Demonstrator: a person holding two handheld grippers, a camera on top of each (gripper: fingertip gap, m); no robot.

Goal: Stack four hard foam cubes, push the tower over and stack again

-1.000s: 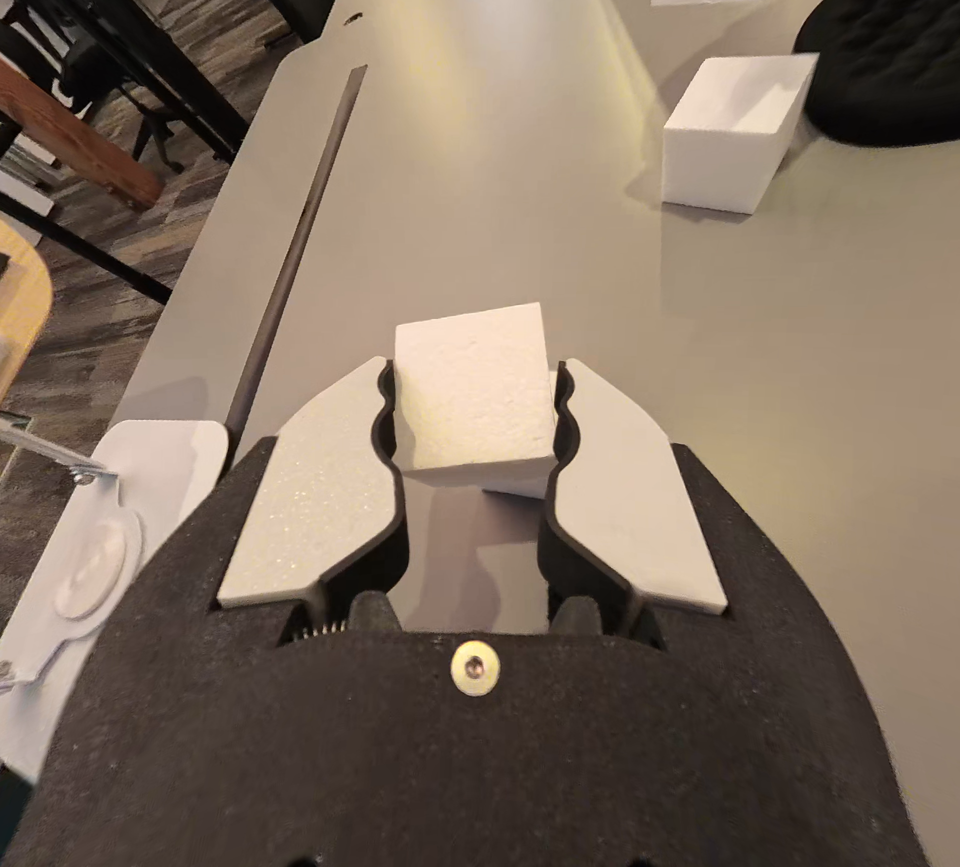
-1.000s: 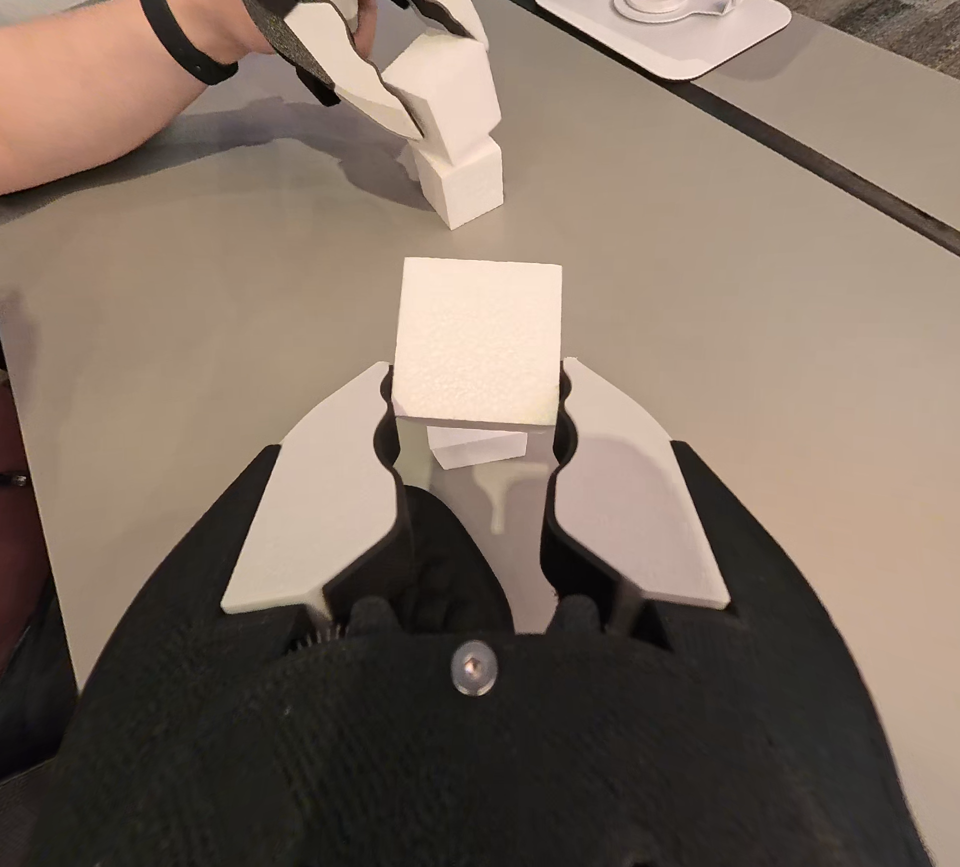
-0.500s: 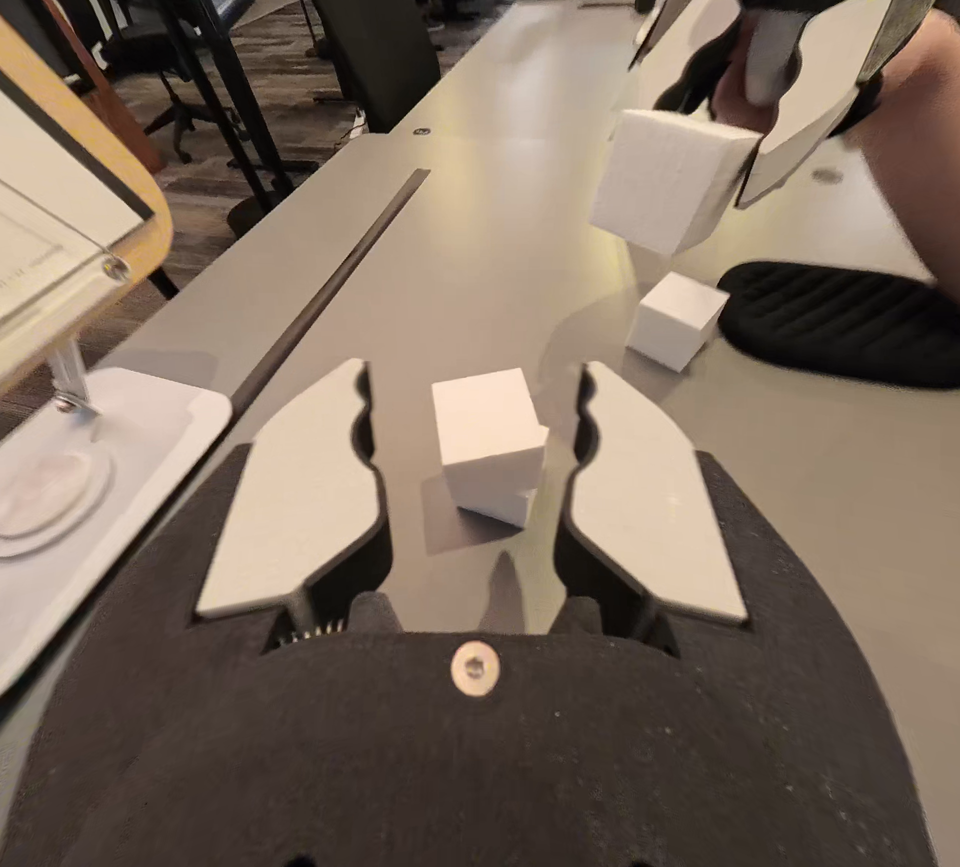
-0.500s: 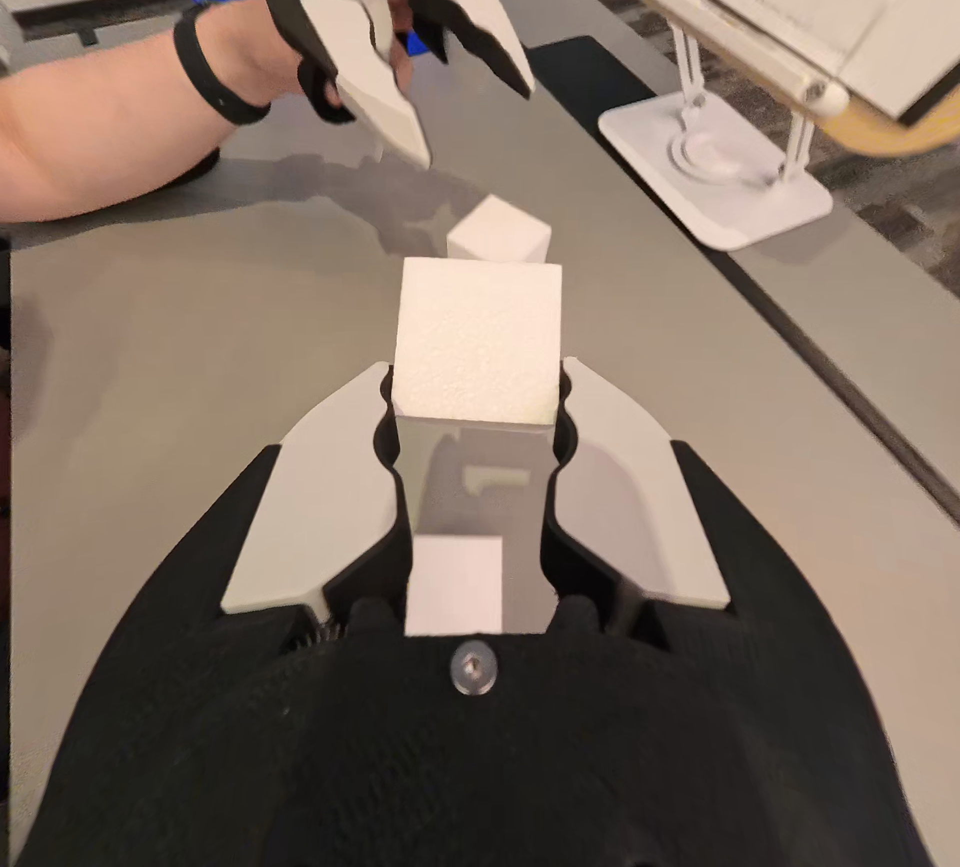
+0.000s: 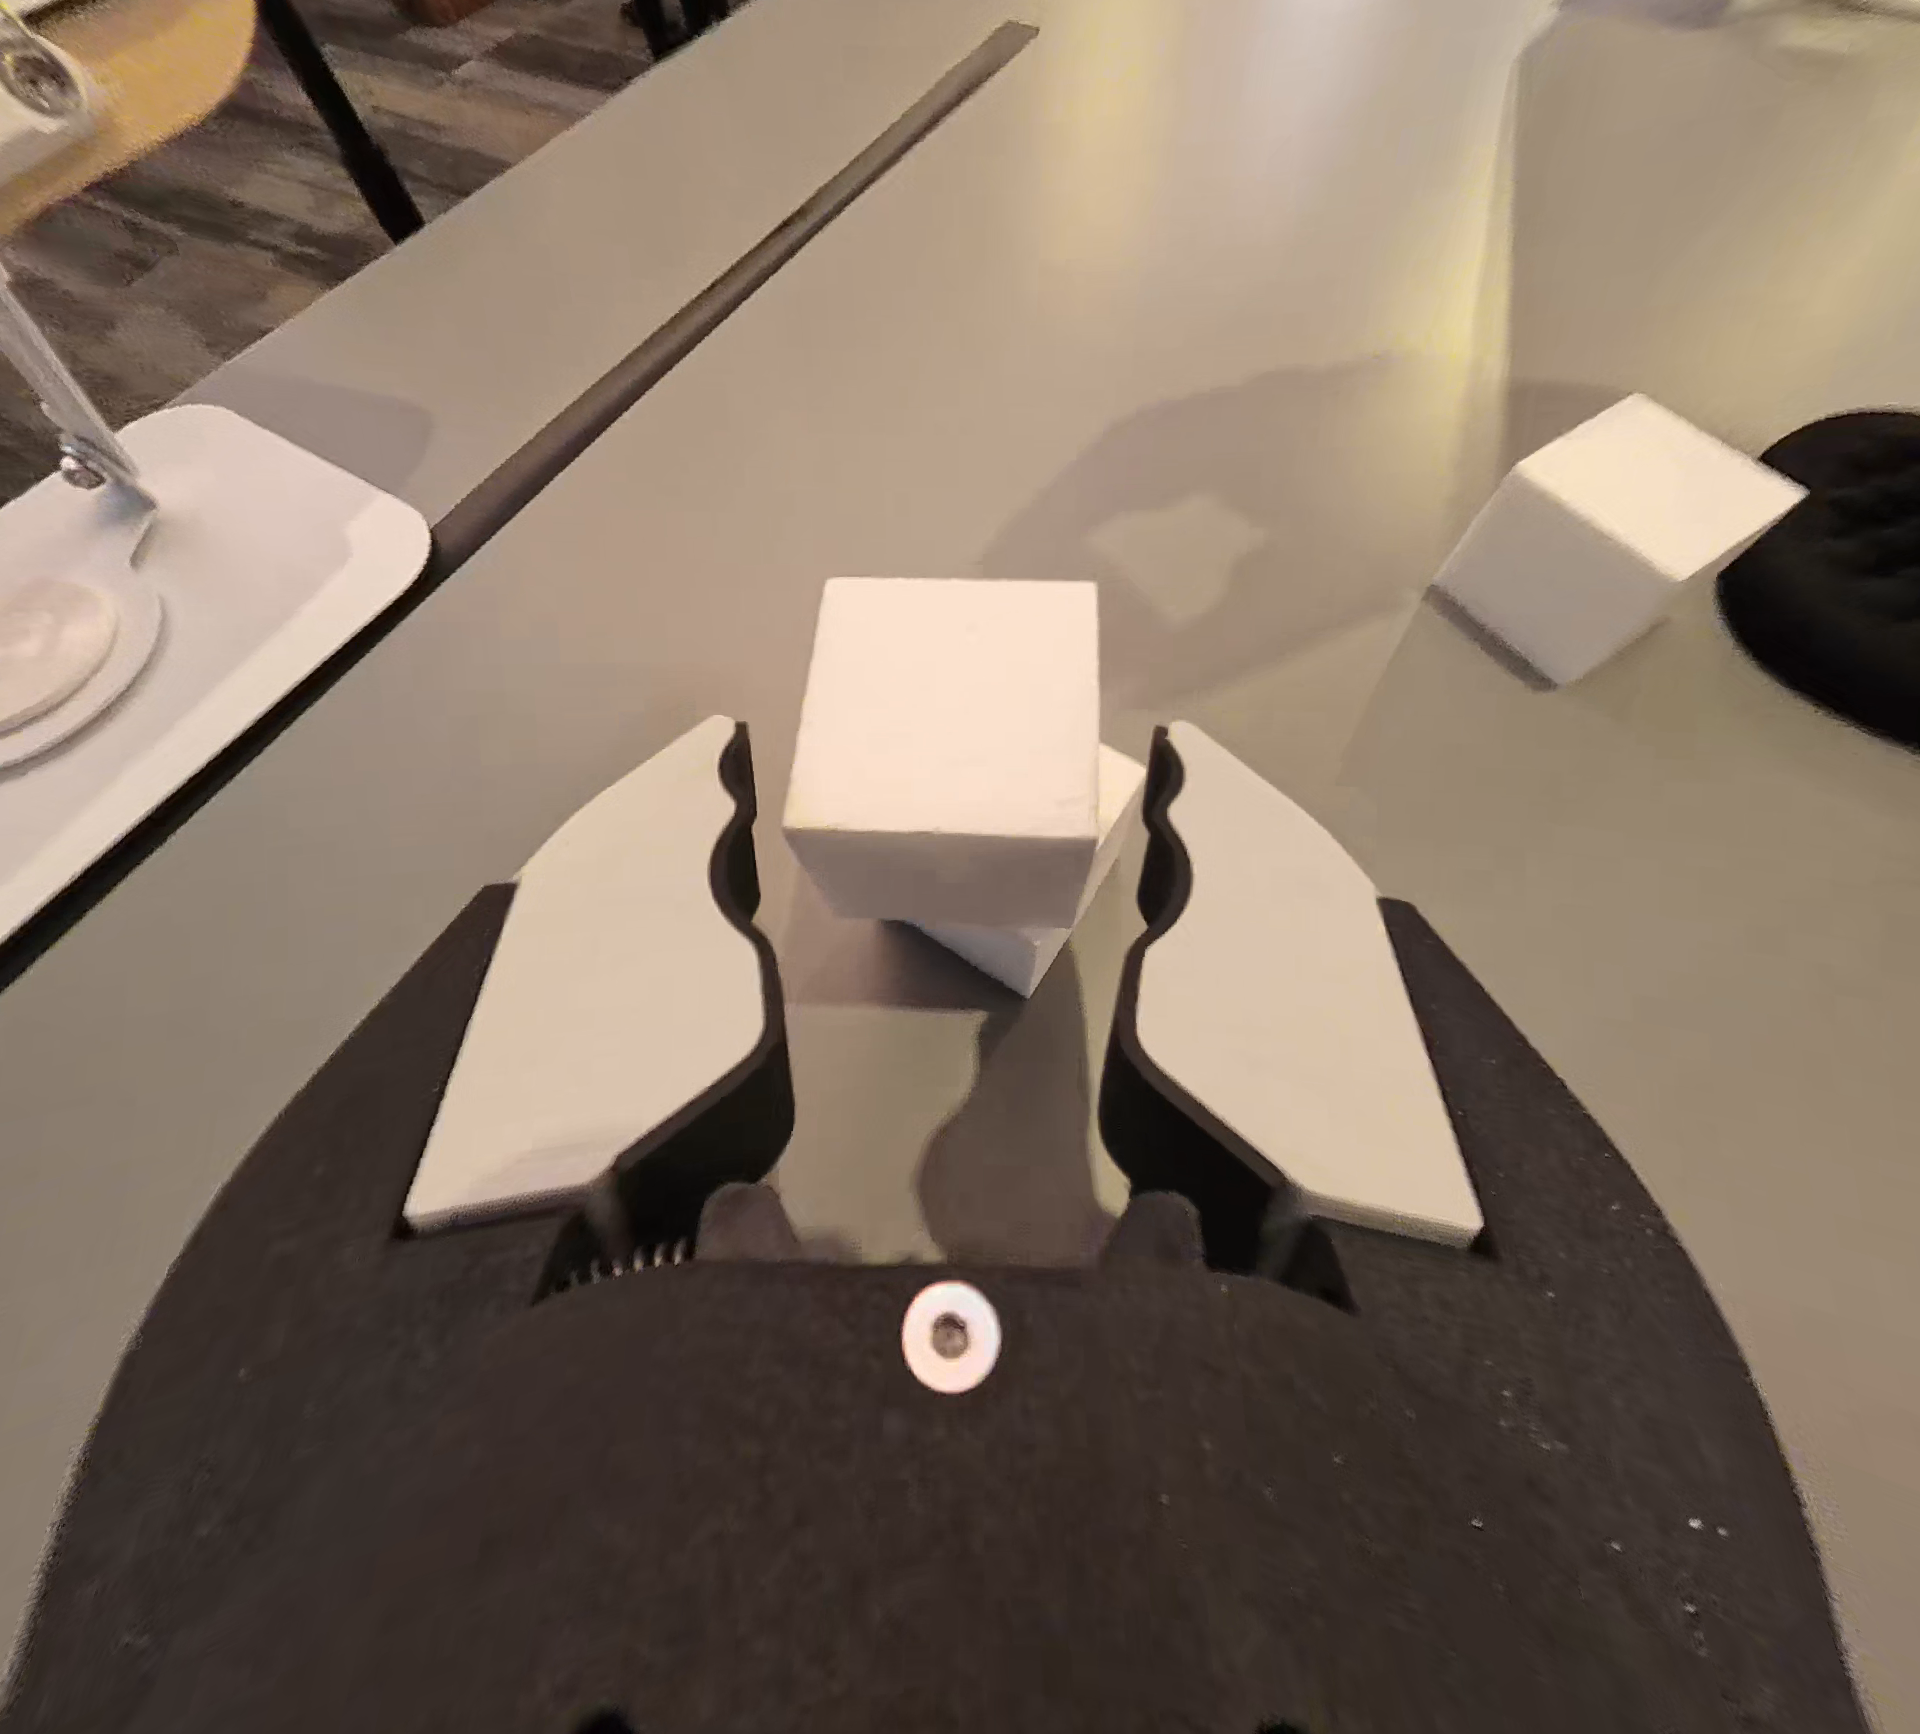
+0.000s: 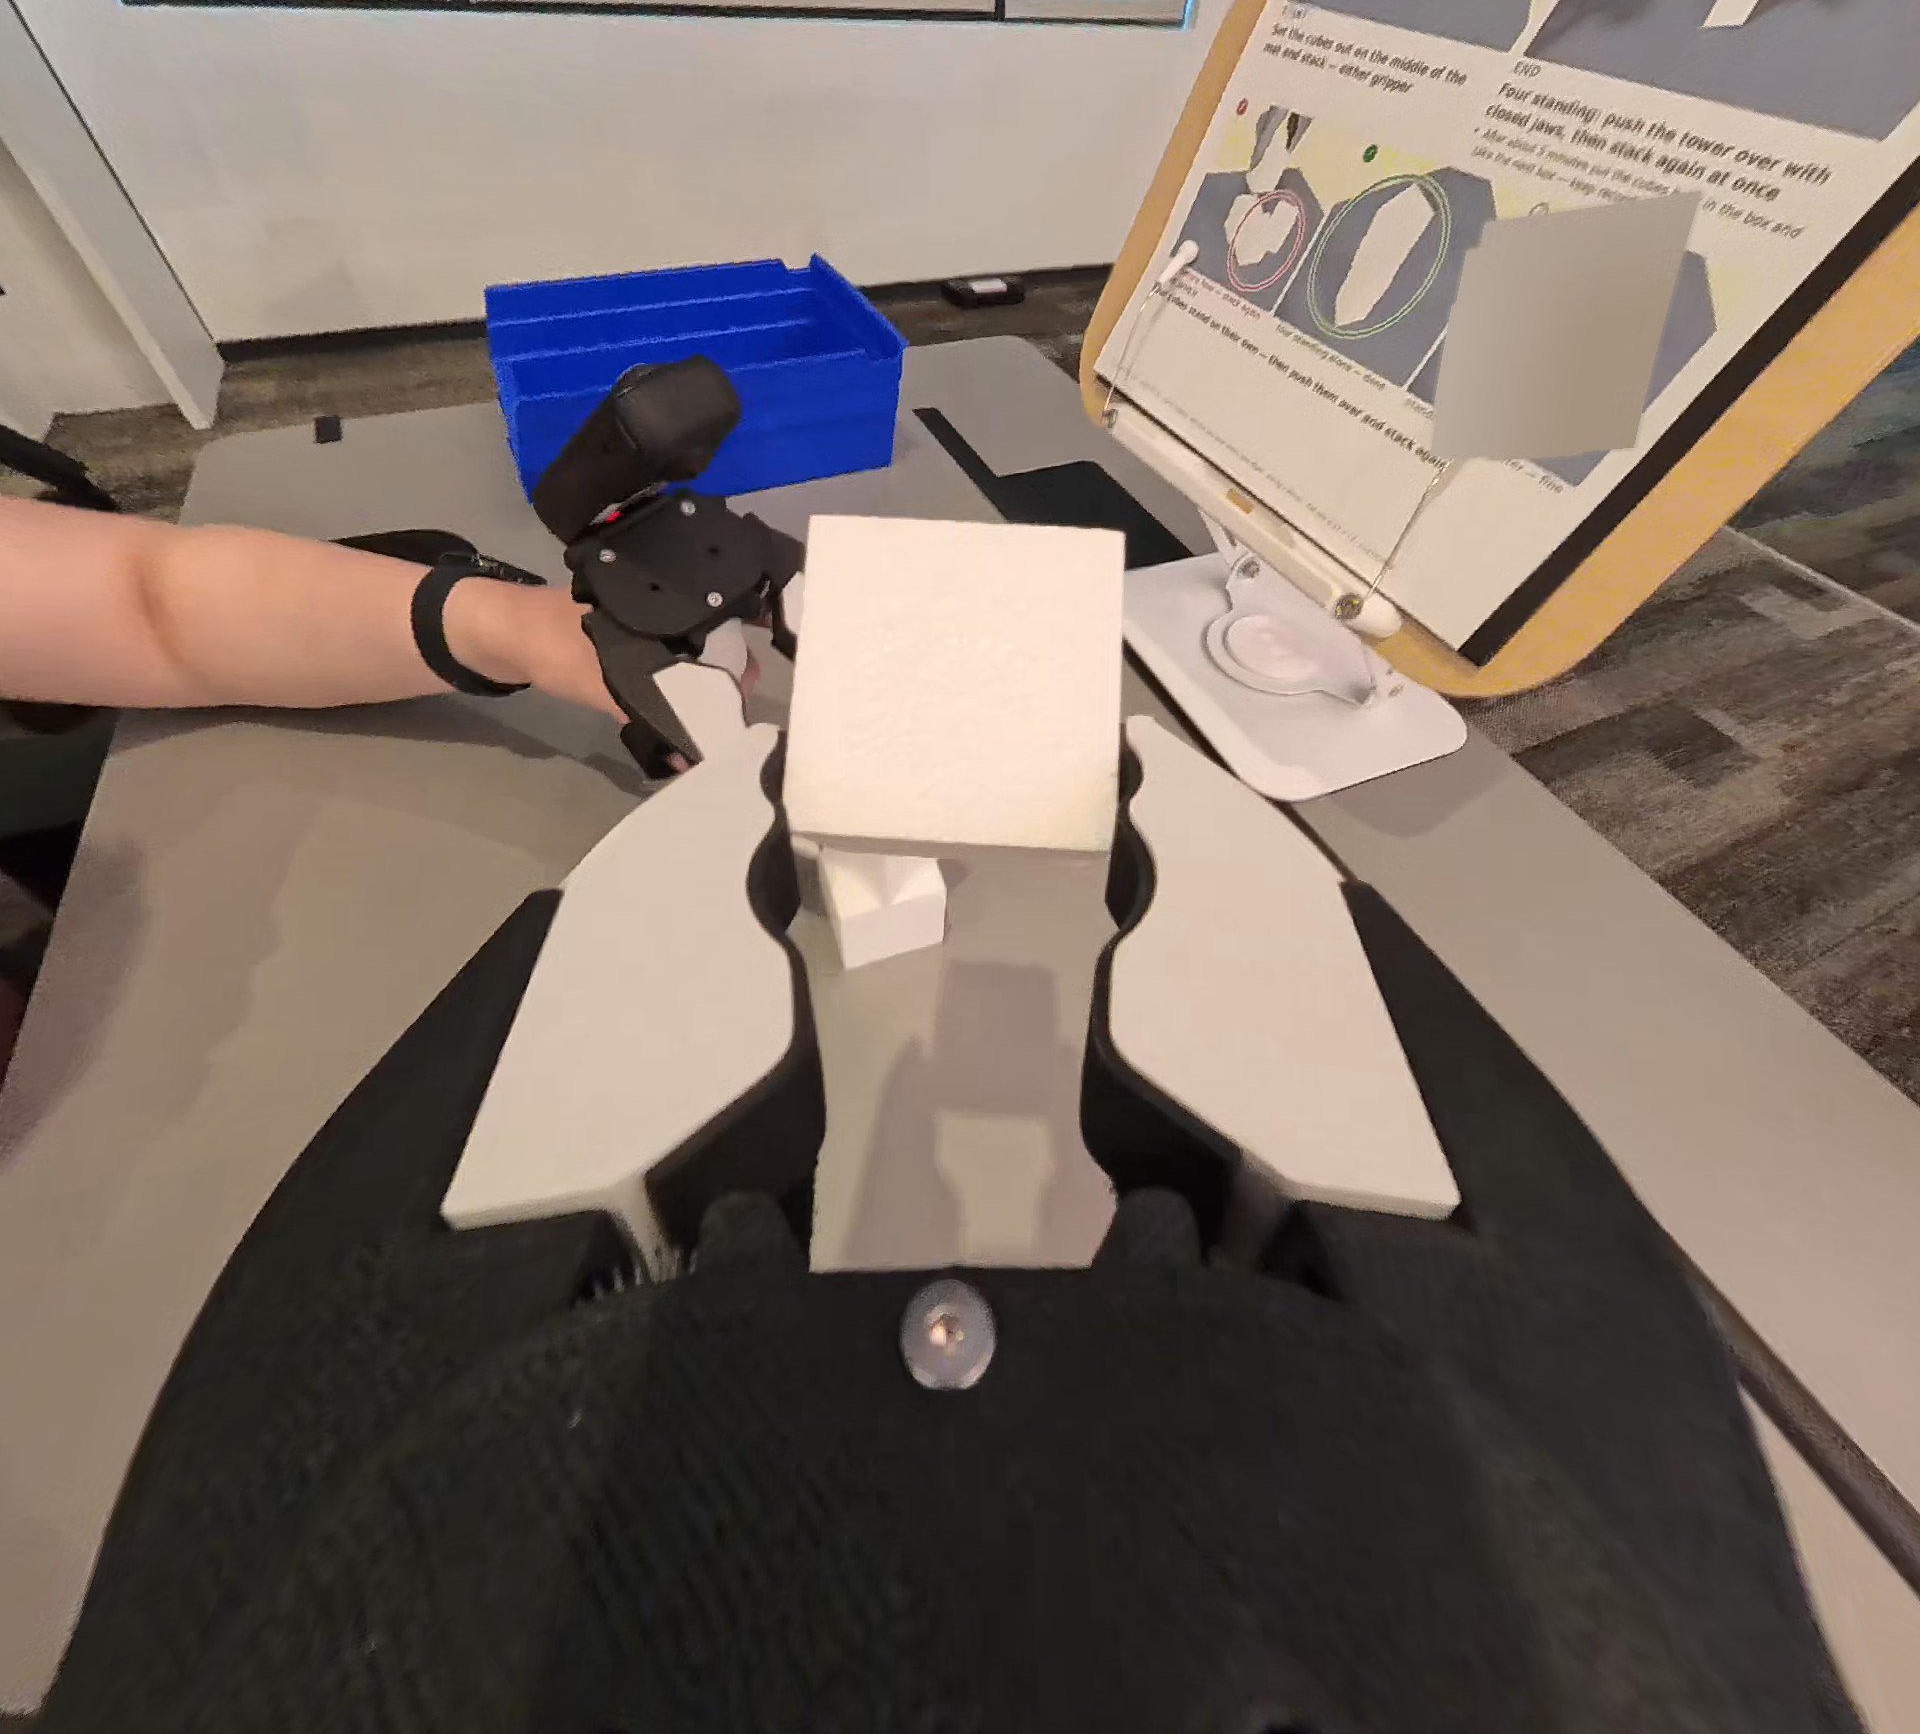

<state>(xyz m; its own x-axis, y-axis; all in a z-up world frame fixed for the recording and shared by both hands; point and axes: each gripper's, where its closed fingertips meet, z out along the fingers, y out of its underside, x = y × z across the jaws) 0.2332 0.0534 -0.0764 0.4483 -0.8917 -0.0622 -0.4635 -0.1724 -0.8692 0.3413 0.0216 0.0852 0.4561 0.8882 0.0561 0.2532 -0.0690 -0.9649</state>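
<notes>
Hand-held gripper on the right (image 6: 951,775) is clamped on a white foam cube (image 6: 956,682), its fingers pressing the cube's two opposite flat sides, and carries it above the grey tabletop (image 6: 312,905) toward a two-cube stack (image 6: 883,905) glimpsed beneath it. The left hand-held gripper (image 5: 945,785) has its jaws parted and empty, standing just either side of that stack's upper cube (image 5: 940,728), which sits twisted on the lower cube (image 5: 1029,941) so that corners overhang. A fourth cube (image 5: 1605,531) rests well apart, beside a black cushion (image 5: 1839,583). These cubes look very light and stiff, with a grainy surface that should grip well; squeezing flat opposite faces near mid-height seems safest, since edges could crumble. Being so light, the twisted stack would likely shift at the slightest nudge, so the carried cube wants a gentle, level set-down.
</notes>
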